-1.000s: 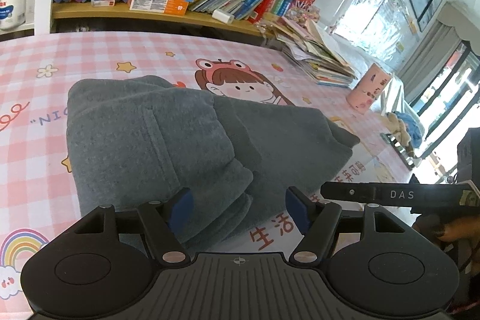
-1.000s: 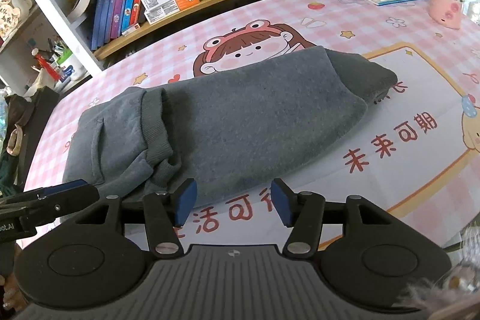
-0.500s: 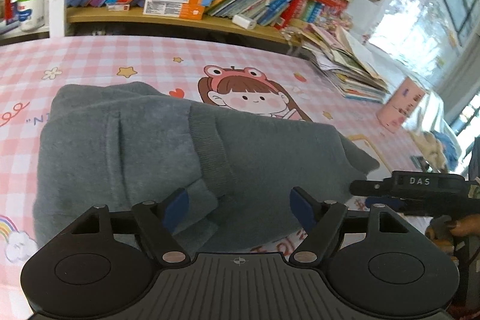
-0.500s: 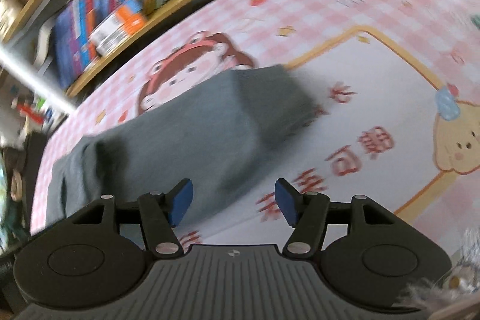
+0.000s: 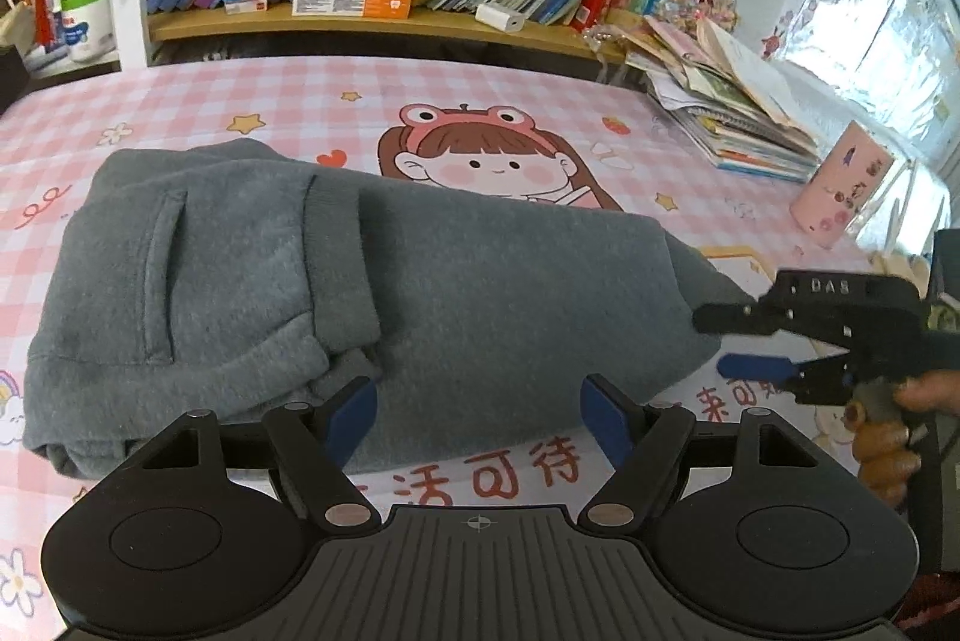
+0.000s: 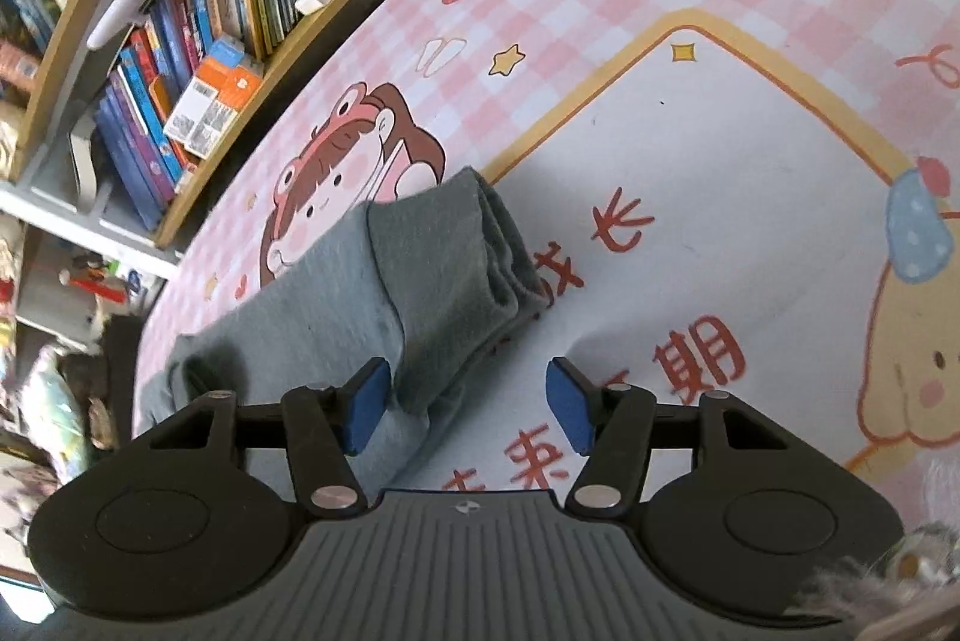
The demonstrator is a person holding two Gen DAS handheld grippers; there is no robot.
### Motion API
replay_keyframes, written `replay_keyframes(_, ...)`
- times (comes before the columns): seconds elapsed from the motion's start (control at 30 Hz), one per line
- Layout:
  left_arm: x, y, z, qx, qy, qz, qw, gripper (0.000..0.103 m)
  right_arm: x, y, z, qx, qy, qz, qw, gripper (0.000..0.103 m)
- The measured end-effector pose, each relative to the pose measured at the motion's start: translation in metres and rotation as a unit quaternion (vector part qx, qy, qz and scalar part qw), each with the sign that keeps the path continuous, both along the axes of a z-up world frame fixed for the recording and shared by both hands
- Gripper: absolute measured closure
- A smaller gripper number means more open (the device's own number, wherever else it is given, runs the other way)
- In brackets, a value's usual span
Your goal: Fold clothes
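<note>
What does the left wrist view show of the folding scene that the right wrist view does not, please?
Only the left wrist view shows the right gripper from the side, open beside the garment's end, plus the garment's pocket seam and the pink cup. Only the right wrist view shows the stacked layers at the garment's narrow end and the puppy print. Both show the grey sweatpants on the pink checked tablecloth and the bookshelf.

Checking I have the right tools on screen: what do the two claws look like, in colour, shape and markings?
Both look alike: the left claw and right claw are matte black, each with two angled fingers tipped with blue pads, silver pivot screws, round housings either side and a ribbed grey base bearing a small crosshair mark. Seen side-on from the left wrist, the right claw carries raised white "DAS" lettering. No cables are visible.
</note>
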State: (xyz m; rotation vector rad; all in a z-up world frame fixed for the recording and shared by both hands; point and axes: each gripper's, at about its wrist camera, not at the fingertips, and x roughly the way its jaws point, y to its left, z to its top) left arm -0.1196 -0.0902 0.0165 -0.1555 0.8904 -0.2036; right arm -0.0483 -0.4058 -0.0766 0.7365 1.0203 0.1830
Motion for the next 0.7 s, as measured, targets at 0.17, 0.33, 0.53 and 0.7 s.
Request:
replay_keyframes(0.17, -0.005, -0.003, 0.004, 0.011, -0.004, 0.02, 0.9997, 0.027, 0.01, -0.008, -0.006, 0.026, 0.008, -0.032, 0.999, 0.06)
replay_keyframes(0.33, -0.007, -0.004, 0.007, 0.016, -0.011, 0.037, 0.9991, 0.026, 0.015, -0.007, -0.006, 0.03, -0.009, -0.017, 0.999, 0.089)
replay_keyframes(0.53, -0.008, -0.008, 0.009, 0.019, -0.014, 0.038, 0.999, 0.026, 0.002, 0.006, 0.033, 0.011, -0.157, 0.05, 0.986, 0.092)
replay_keyframes(0.7, -0.008, -0.011, 0.009, 0.023, -0.015, 0.029, 0.9992, 0.026, 0.012, -0.004, 0.007, 0.009, -0.066, 0.016, 0.998, 0.092)
